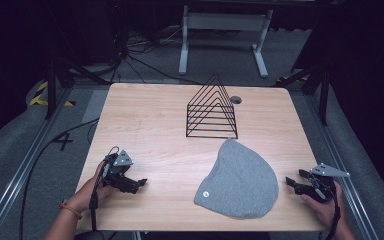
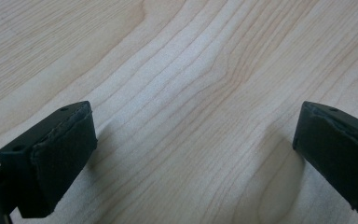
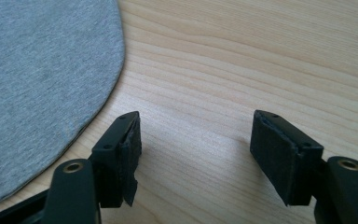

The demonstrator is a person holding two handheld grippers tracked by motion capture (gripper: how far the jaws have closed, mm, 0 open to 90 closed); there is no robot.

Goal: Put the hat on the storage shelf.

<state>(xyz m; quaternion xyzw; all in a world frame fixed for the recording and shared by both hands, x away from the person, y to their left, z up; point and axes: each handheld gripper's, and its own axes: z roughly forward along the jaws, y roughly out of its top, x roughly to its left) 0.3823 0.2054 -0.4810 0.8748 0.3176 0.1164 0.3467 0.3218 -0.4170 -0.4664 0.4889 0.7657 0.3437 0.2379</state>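
Note:
A grey knit beanie [image 1: 238, 181] lies flat on the wooden table [image 1: 150, 120], near its front right. Behind it stands a black wire rack [image 1: 211, 108] shaped like a row of triangles. My left gripper [image 1: 141, 183] rests low over the front left of the table, open, with only bare wood [image 2: 191, 93] between its pads [image 2: 60, 158]. At the table's right front edge my right gripper [image 1: 294, 179] is open too, pointing toward the beanie. In the right gripper view the beanie's curved edge [image 3: 42, 84] lies just left of the jaws, apart from them.
A round cable hole [image 1: 236, 99] sits at the table's far edge behind the rack. Metal rails run along both sides of the table, and a white frame [image 1: 225, 35] and cables lie on the floor beyond.

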